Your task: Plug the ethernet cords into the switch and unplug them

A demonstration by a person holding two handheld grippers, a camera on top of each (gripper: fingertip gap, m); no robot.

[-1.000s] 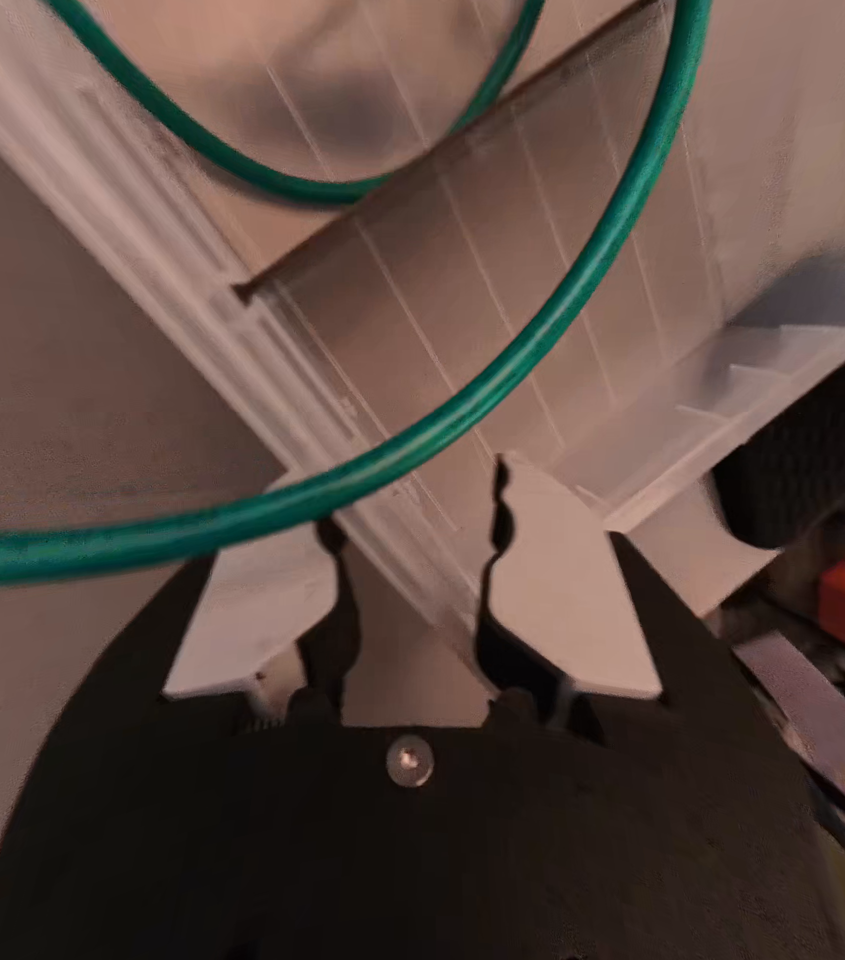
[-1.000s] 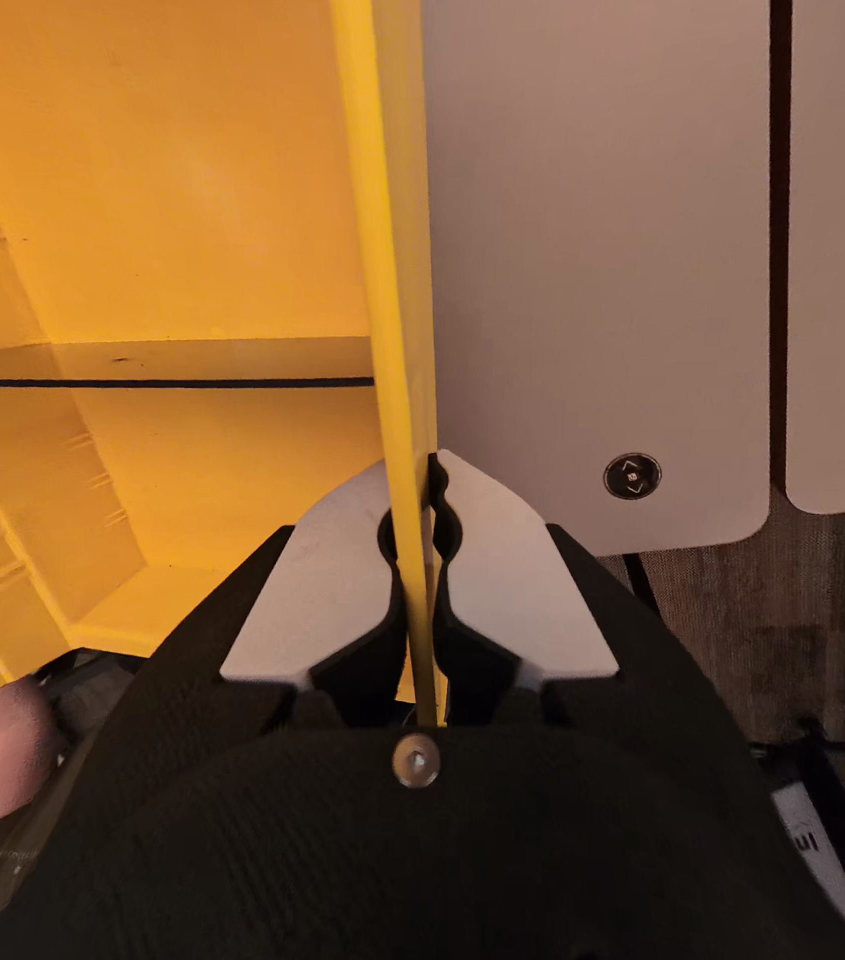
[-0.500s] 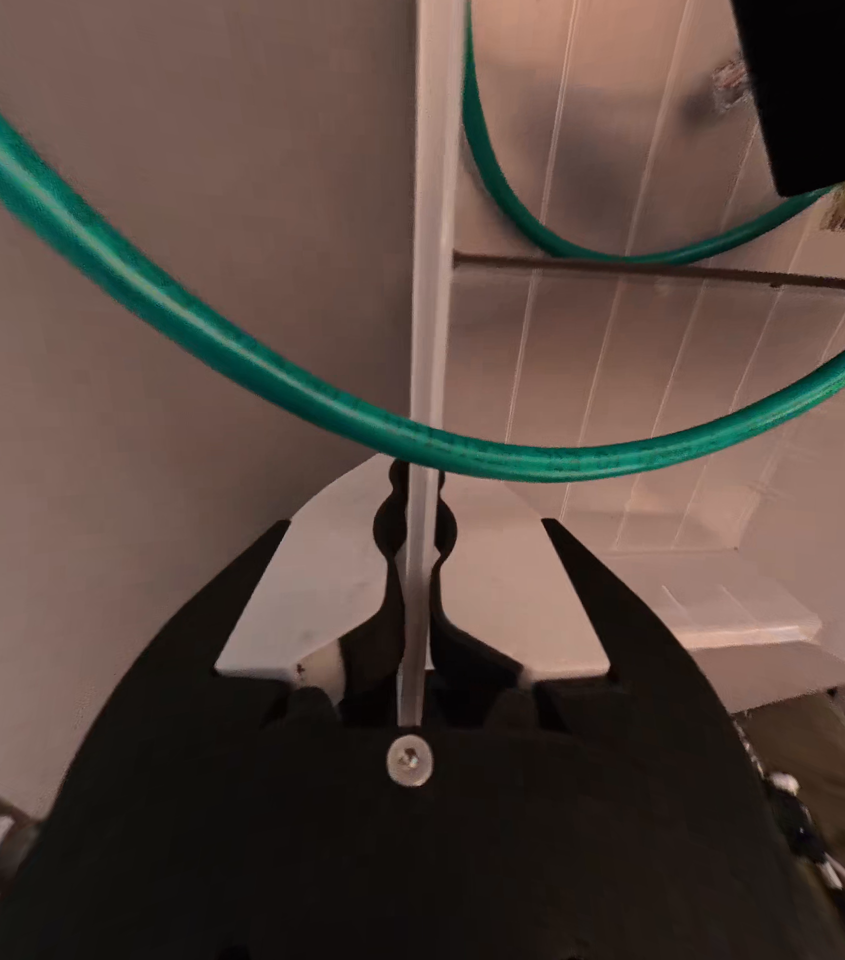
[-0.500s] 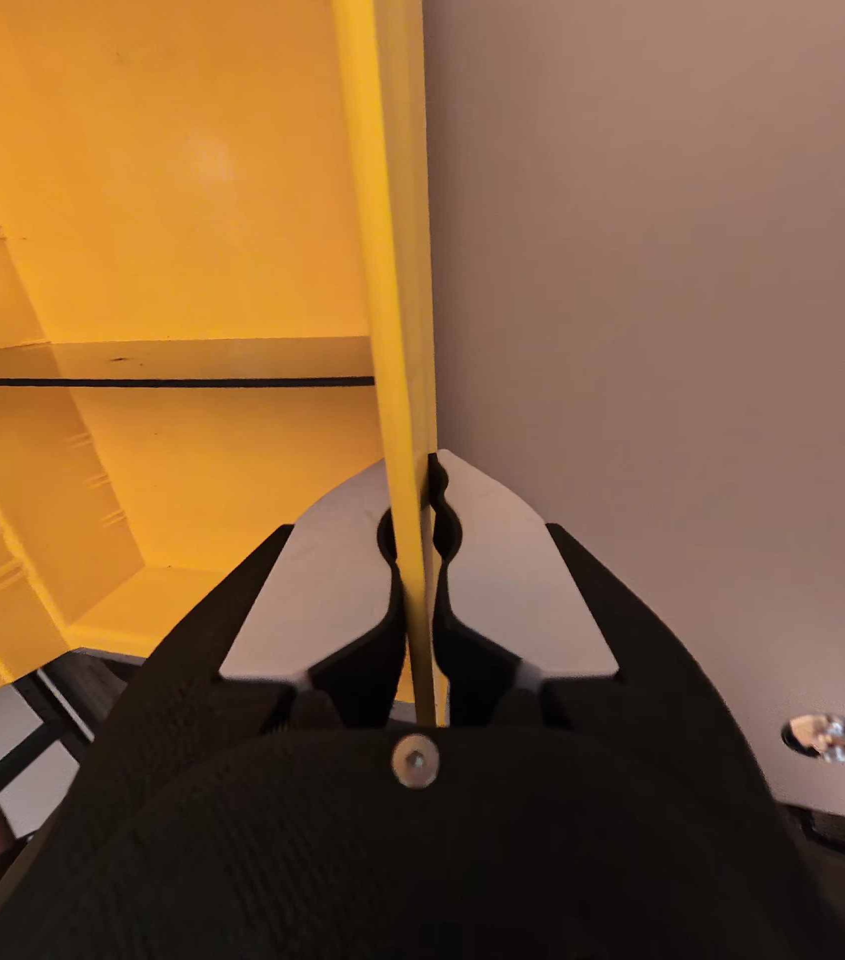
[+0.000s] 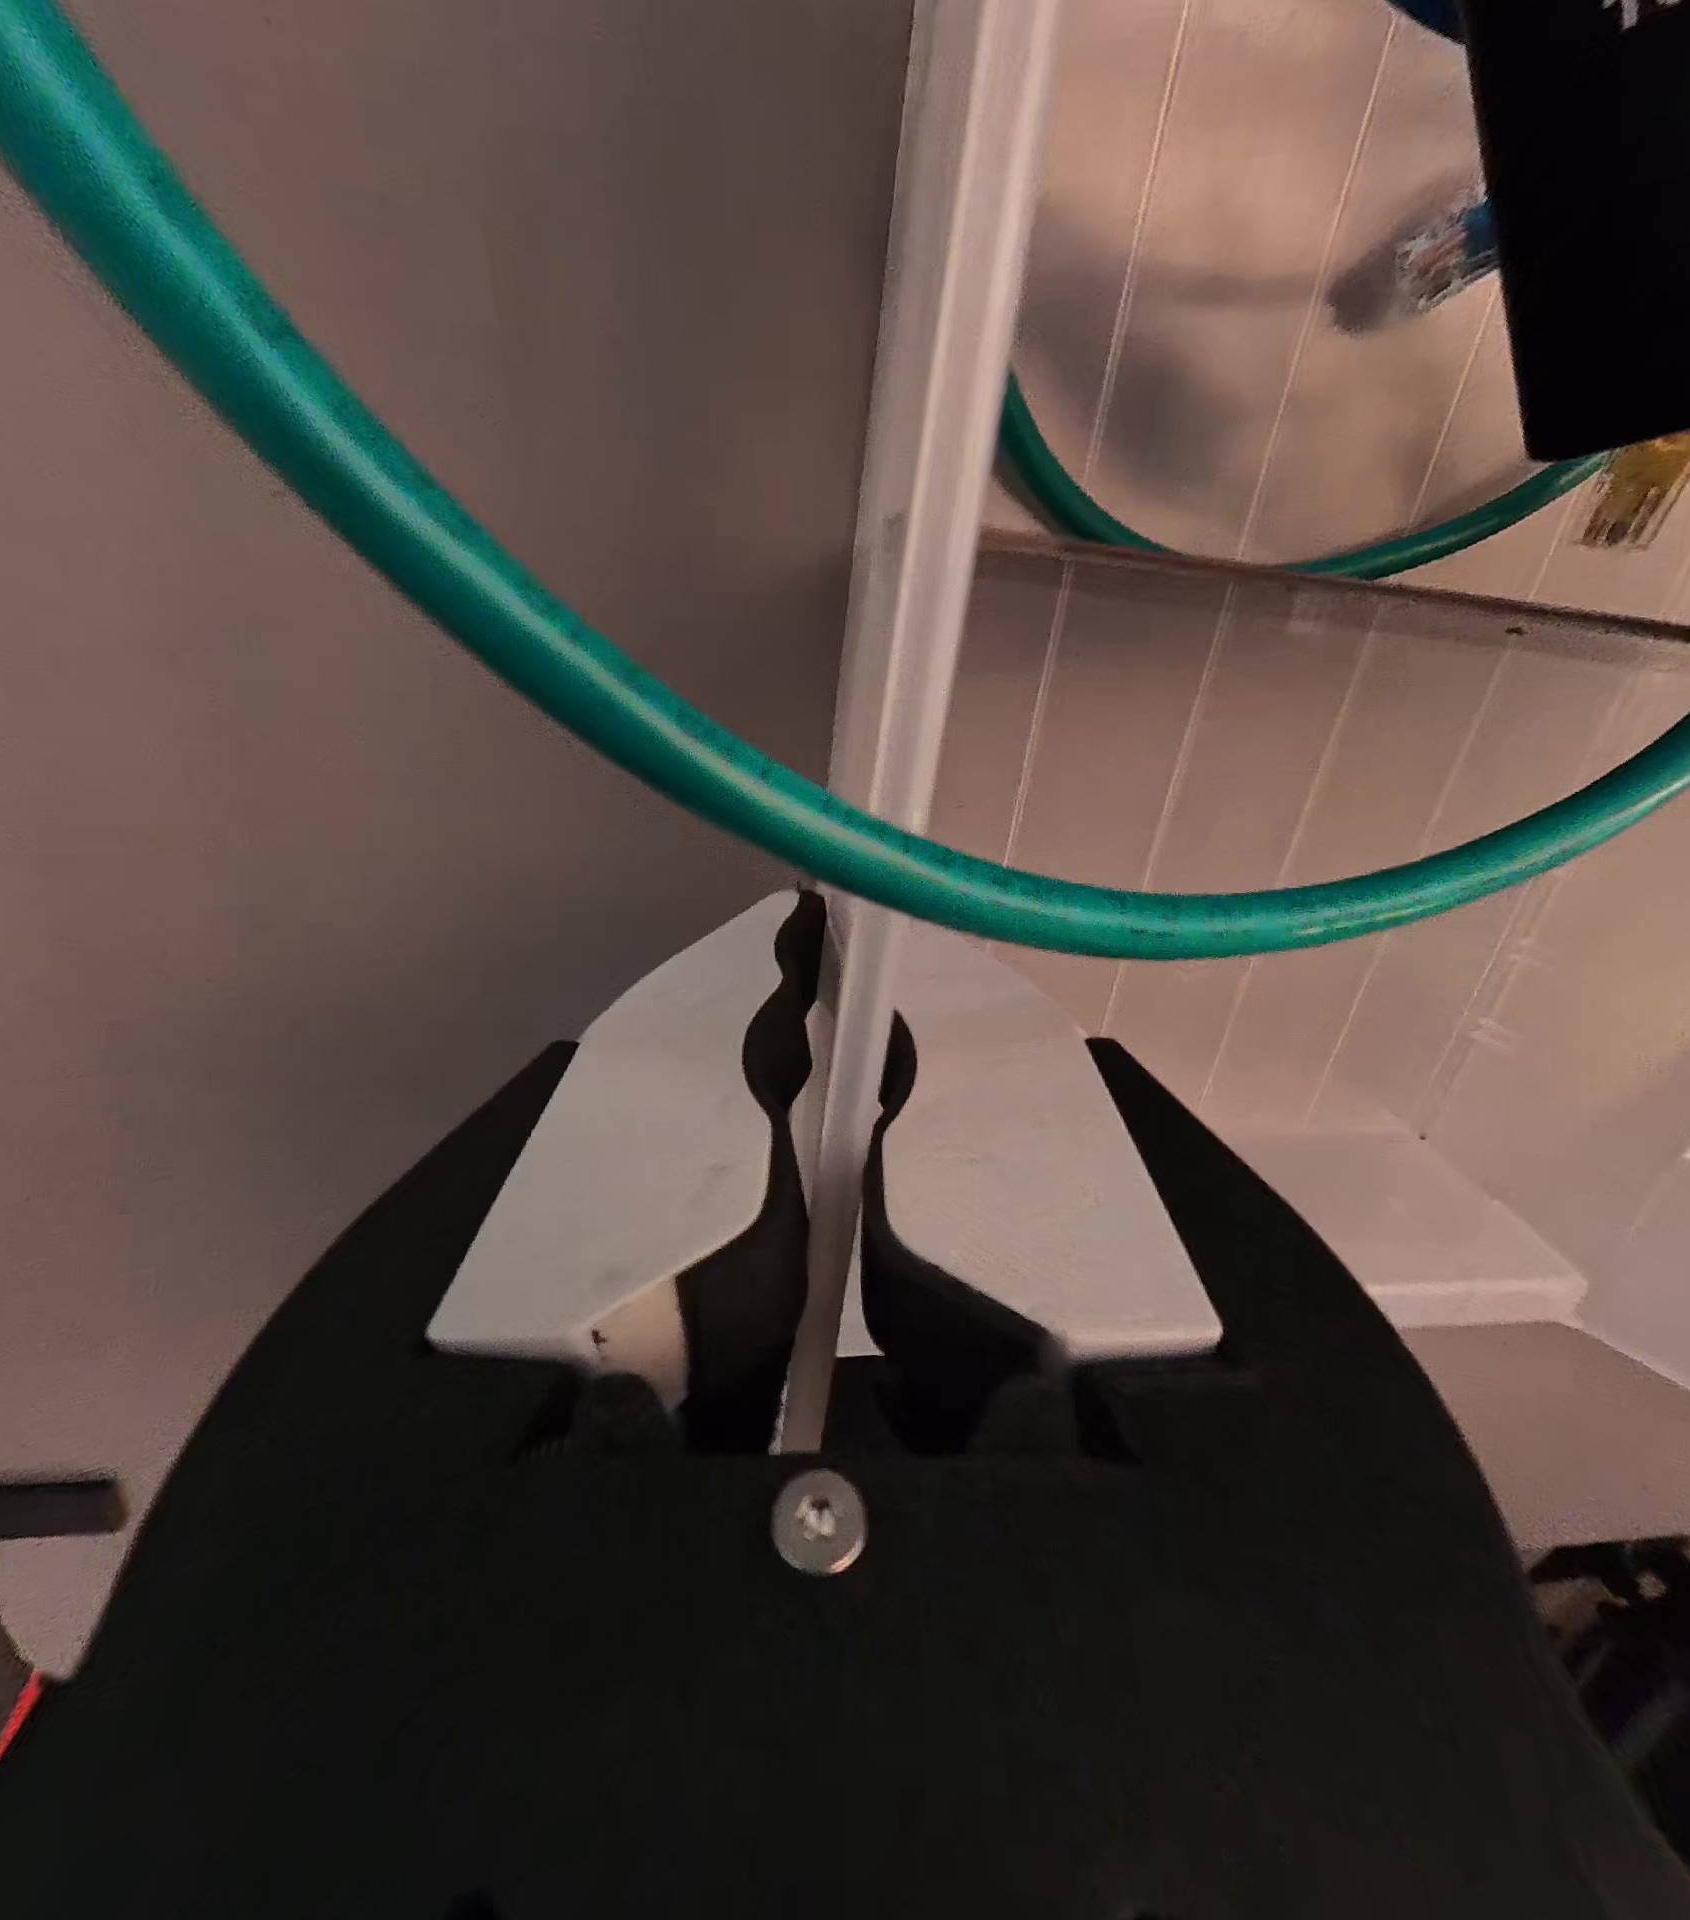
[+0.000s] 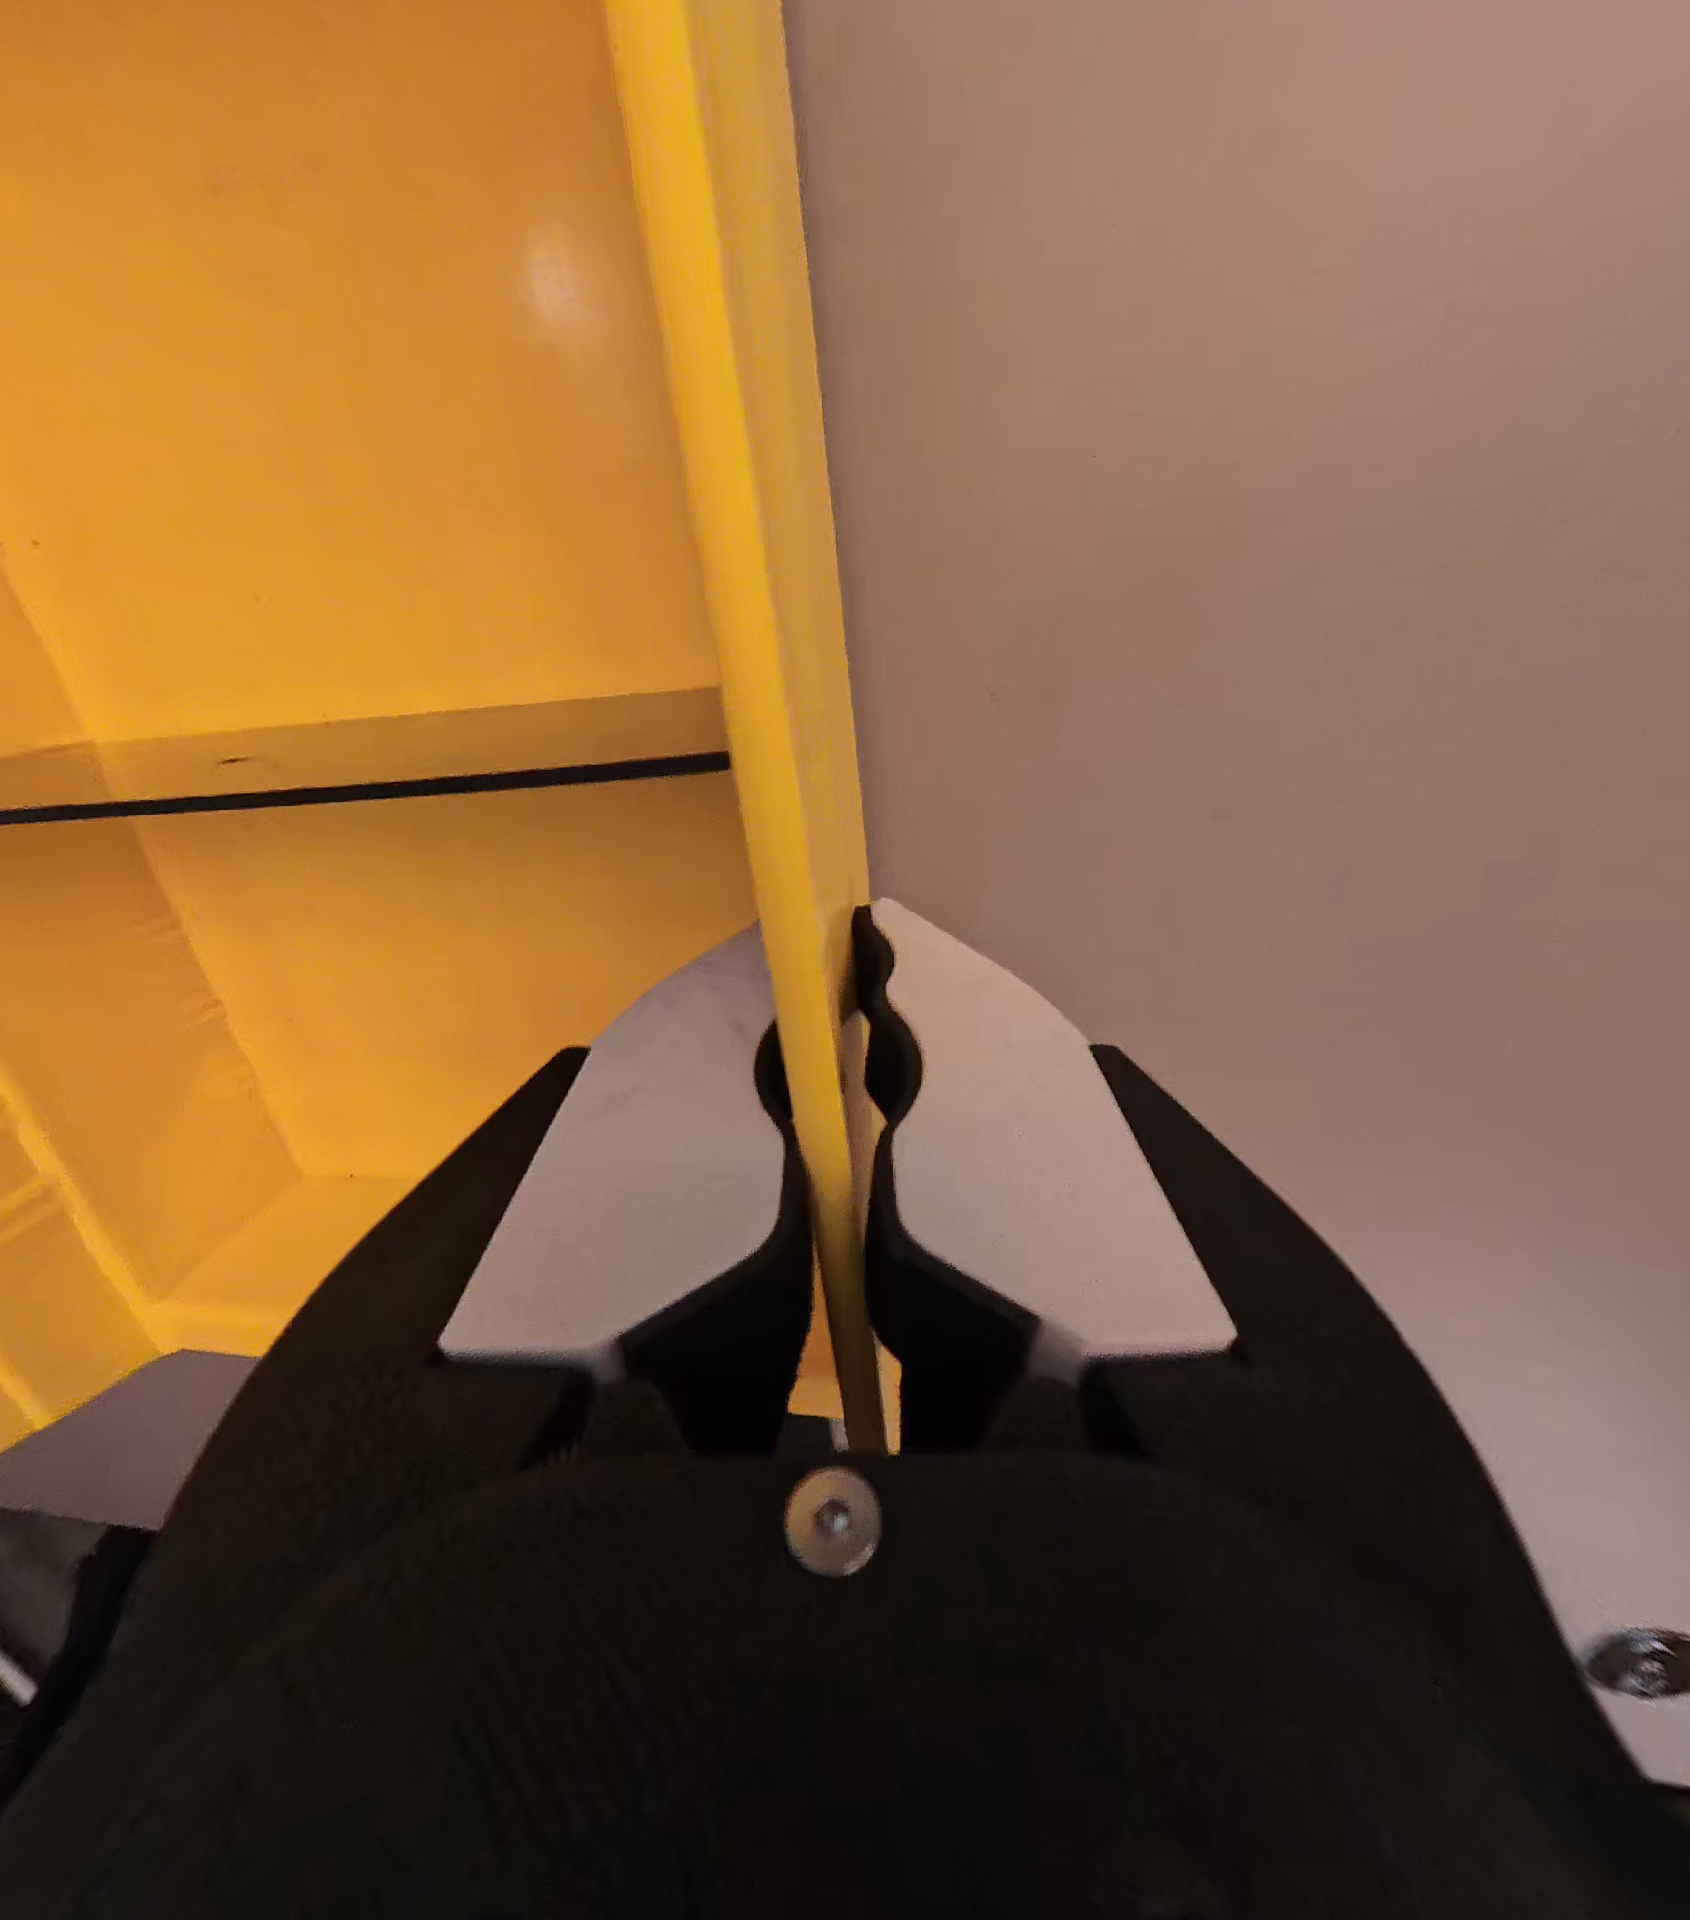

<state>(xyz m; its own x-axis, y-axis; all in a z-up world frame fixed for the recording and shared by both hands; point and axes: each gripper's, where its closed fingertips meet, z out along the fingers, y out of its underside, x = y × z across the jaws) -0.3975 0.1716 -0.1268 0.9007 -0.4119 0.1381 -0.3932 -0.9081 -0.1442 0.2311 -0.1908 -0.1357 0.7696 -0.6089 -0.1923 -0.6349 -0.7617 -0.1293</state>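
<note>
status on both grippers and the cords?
Left gripper shut on clear bin wall. Right gripper shut on yellow bin wall. Green cord draped over clear bin's rim, loose connectors beside black switch; nothing plugged that shows.

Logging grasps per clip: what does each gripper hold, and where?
Left gripper pinches the translucent white plastic bin by its side wall's rim; right gripper pinches the yellow plastic bin likewise.
</note>
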